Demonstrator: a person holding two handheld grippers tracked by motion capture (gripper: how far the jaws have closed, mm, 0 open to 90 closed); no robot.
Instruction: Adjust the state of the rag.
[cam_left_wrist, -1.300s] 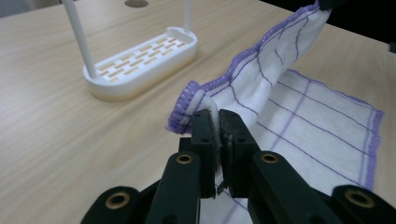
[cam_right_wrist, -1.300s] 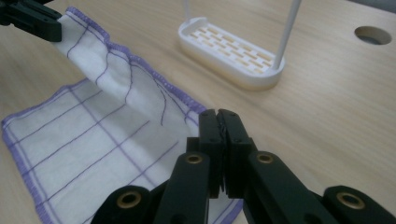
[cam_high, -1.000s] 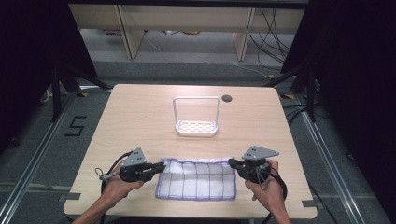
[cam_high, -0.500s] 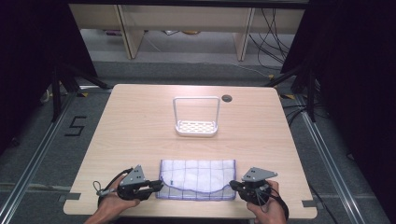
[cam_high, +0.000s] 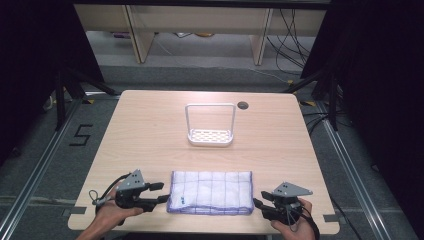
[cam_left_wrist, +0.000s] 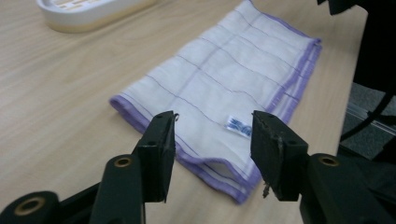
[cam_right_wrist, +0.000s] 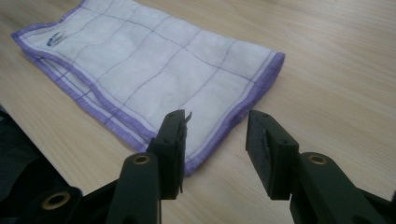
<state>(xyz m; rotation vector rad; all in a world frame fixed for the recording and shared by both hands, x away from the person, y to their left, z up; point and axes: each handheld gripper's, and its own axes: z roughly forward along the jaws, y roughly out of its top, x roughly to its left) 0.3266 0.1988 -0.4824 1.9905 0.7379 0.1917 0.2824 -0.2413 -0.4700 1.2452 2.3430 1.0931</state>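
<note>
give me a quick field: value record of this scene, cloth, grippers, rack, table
cloth: white cloth with purple checks and border, folded flat near the table's front edge
left hand-held gripper: at the cloth's left end, jaws just opened, nothing between the pads
right hand-held gripper: at the cloth's right end, jaws just opened, off the cloth
rack: white rack with a tall handle, standing behind the cloth, apart from it
table: light wood, dark round hole near the far edge

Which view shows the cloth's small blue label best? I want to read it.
The left gripper view: the label lies close, just beyond the open jaws, on the folded cloth. The right gripper view shows it far off at the cloth's far corner, and the high view gives a tiny blue speck. Its print is legible nowhere.
</note>
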